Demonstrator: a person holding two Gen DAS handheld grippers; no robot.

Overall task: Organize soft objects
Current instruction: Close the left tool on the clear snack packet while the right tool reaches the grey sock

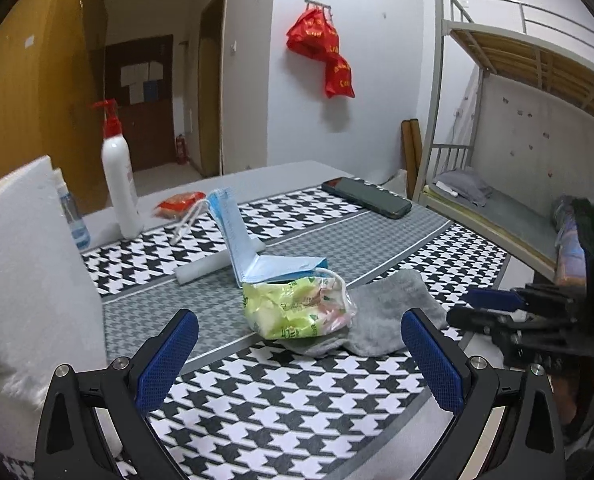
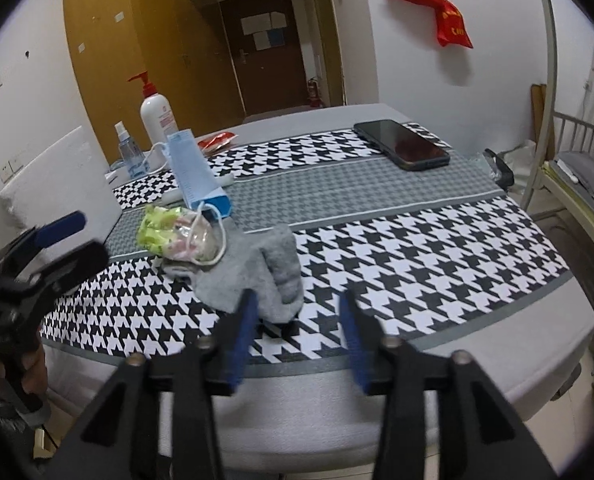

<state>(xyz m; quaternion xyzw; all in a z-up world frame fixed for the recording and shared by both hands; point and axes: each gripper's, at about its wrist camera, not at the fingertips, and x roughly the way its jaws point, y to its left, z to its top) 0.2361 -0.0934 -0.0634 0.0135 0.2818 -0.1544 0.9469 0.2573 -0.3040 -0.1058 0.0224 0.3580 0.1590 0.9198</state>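
Observation:
A grey sock (image 1: 393,312) (image 2: 257,276) lies on the houndstooth cloth (image 1: 297,400) (image 2: 417,248). A green tissue pack (image 1: 293,312) (image 2: 165,232) rests on its end. A folded blue face mask (image 1: 253,248) (image 2: 193,176) stands behind the pack, one white ear loop draped over it. My left gripper (image 1: 299,354) is open and empty, just short of the pack; it also shows in the right wrist view (image 2: 77,236). My right gripper (image 2: 297,320) is open and empty at the sock's near end; it also shows in the left wrist view (image 1: 485,306).
A white pump bottle (image 1: 117,184) (image 2: 159,114), a small spray bottle (image 2: 129,154), a red packet (image 1: 177,204), a white foam roll (image 1: 217,264) and a phone (image 1: 367,198) (image 2: 403,144) sit farther back. A white foam block (image 1: 25,280) stands left. A bunk bed (image 1: 517,160) is right.

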